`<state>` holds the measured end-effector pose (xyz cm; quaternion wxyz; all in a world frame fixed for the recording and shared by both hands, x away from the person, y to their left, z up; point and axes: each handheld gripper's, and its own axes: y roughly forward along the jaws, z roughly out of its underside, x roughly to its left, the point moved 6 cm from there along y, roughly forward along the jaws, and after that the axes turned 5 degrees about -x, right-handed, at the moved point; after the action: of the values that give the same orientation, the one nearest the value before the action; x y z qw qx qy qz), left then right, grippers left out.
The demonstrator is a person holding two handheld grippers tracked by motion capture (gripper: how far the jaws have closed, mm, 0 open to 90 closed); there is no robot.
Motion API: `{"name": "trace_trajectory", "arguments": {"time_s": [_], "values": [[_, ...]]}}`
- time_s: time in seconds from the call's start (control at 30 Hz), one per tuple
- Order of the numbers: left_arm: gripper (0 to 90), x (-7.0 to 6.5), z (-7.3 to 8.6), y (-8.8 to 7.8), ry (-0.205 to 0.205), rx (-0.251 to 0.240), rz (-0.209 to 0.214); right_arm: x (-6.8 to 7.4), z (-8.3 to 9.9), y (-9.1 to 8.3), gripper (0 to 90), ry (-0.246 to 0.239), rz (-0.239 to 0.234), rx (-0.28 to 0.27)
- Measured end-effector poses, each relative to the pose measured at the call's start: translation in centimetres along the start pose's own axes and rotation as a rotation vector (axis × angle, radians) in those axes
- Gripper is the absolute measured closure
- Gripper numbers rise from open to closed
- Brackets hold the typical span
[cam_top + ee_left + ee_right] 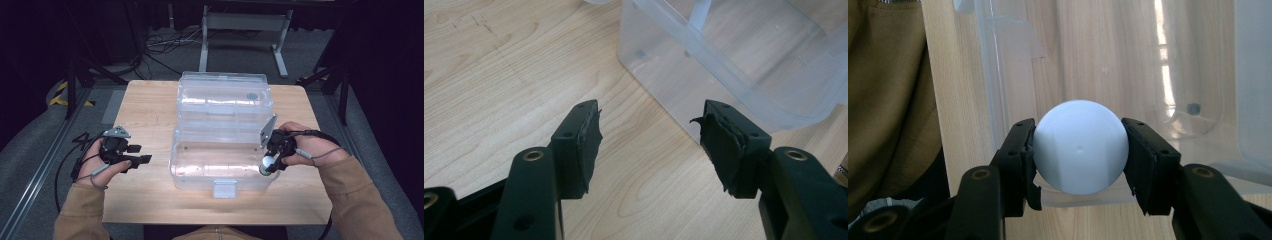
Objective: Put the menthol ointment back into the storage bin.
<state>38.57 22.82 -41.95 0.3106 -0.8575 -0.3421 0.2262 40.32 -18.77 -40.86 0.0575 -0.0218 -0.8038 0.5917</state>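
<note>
L side first: the left gripper (142,154) sits over the bare wooden table (145,105), held in the person's left hand (97,162), w/ a cable trailing off toward the table's L edge. It's well apart from the clear plastic box (222,150), pointing roughly at it. In the left gripper view its jaws stand wide apart, nothing btwn them, just wood grain below; pads look frayed at the edges. A corner of the box (724,65) shows ahead and to the right of that gripper (646,135), near but not touching.

Center: the box is see-through, lid (225,95) swung open and lying back toward the far side of the table. Front latch (225,189) hangs at the near edge. A small dark round spot shows on the lid's R part; can't tell what it is.

R side: the right gripper (268,164) is held in the right hand (312,147) at the box's near R corner, tilted down, grey plate on top. It's clamped on a white ball (268,162). In the right gripper view the ball (1080,146) sits squarely btwn the two pads, both pressing its sides, gripper (1079,150) aimed down into the open box (1013,65). Ball hangs above the box's inside, near the front wall; whether it touches the bottom can't be told. A tan sleeve (888,100) shows at the L of that view.
</note>
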Motion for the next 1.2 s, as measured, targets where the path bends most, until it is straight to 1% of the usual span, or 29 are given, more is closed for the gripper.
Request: {"name": "trace_trajectory", "arguments": {"time_s": [0.17, 0.2, 0.27, 0.3, 0.37, 0.53, 0.63, 0.73, 0.8, 0.9, 0.93, 0.97, 1.1, 1.13, 1.2], "values": [[41.6, 0.1, 0.0, 0.0, 0.002, -0.002, -0.001, 0.0, 0.0, 0.5, 50.3, 0.005, -0.004, 0.01], [41.6, 0.0, 0.0, 0.0, 0.001, -0.001, -0.001, -0.1, 0.0, 0.7, 50.3, -0.001, -0.001, 0.008], [41.6, 0.1, 0.0, 0.0, 0.0, -0.001, -0.001, -0.1, 0.1, 0.8, 50.3, 0.007, 0.0, 0.019], [41.6, 0.0, 0.0, 0.0, -0.004, -0.001, 0.002, -0.2, 0.1, 0.9, 50.3, -0.004, -0.004, 0.02], [41.6, 0.1, 0.0, 0.0, -0.001, -0.002, -0.001, -0.1, 0.2, 1.1, 50.3, 0.006, -0.003, 0.025], [41.6, 0.0, 0.1, 0.0, -0.005, 0.002, 0.002, -0.2, 0.2, 1.6, 50.3, -0.01, -0.006, 0.031], [41.6, 0.0, 0.1, 0.1, -0.004, 0.002, 0.004, -0.2, 0.2, 1.8, 50.3, 0.001, -0.005, 0.045], [41.6, 0.1, 0.1, 0.1, -0.003, 0.002, 0.002, -0.2, 0.2, 2.2, 50.3, -0.004, -0.008, 0.042], [41.5, 0.1, 0.1, 0.1, -0.003, 0.001, 0.002, -0.2, 0.2, 2.4, 50.2, -0.001, -0.01, 0.056], [41.5, 0.1, 0.1, 0.1, -0.003, 0.003, 0.002, -0.3, 0.2, 2.7, 50.2, -0.005, -0.013, 0.054], [41.5, 0.1, 0.1, 0.1, -0.005, 0.005, 0.001, -0.2, 0.2, 2.8, 50.2, 0.0, -0.012, 0.065], [41.5, 0.1, 0.1, 0.1, -0.002, 0.007, 0.003, -0.3, 0.2, 2.9, 50.3, -0.006, -0.01, 0.065], [41.5, 0.2, 0.1, 0.2, -0.002, 0.003, 0.001, -0.3, 0.2, 3.1, 50.2, -0.003, -0.012, 0.066], [41.5, 0.2, 0.1, 0.2, -0.002, 0.003, 0.001, -0.3, 0.2, 3.2, 50.3, -0.008, -0.012, 0.067], [41.2, 0.2, 0.1, 0.2, -0.003, 0.004, 0.001, -0.3, 0.3, 3.4, 50.2, -0.001, -0.011, 0.073]]}}
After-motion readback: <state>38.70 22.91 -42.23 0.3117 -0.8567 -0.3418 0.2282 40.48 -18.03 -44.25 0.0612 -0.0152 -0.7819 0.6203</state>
